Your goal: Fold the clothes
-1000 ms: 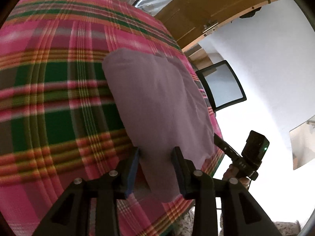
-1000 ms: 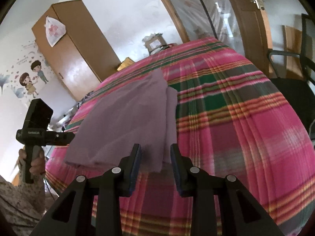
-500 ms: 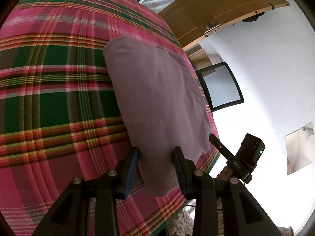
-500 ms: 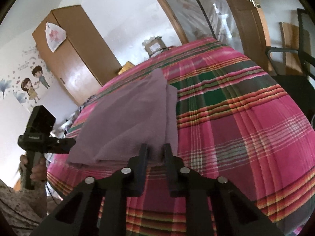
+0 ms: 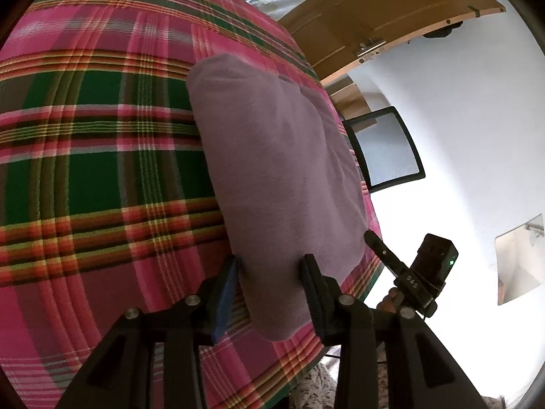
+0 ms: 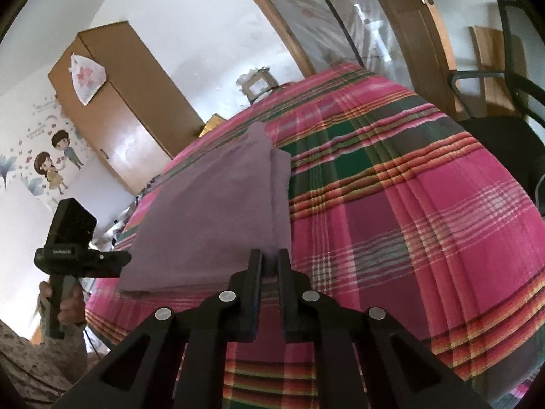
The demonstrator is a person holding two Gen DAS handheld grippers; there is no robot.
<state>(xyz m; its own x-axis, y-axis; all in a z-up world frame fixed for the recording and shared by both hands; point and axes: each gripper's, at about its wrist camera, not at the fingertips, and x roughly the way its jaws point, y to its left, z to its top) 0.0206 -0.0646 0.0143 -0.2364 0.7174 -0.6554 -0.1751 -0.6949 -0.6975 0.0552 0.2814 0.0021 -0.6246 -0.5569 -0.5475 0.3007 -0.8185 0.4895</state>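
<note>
Right tongs (image 6: pixel 269 266): your jaws have just been closing and now pinch the near corner of the purple garment (image 6: pixel 218 211).
Left tongs (image 5: pixel 270 272): they stand apart, straddling the garment's near edge without pressing it.
Garment: it lies folded flat on the plaid bedspread (image 6: pixel 408 204), near the bed's edge.
Handling: it looks light, soft and limp, so it will likely sag and drag.
Hold: take every layer at both near corners, or the lower ones may slip.

The right gripper (image 6: pixel 269 266) has just closed, its fingers pinching the near corner of the folded purple cloth (image 6: pixel 218 211) on the plaid bedspread (image 6: pixel 408 204).
</note>
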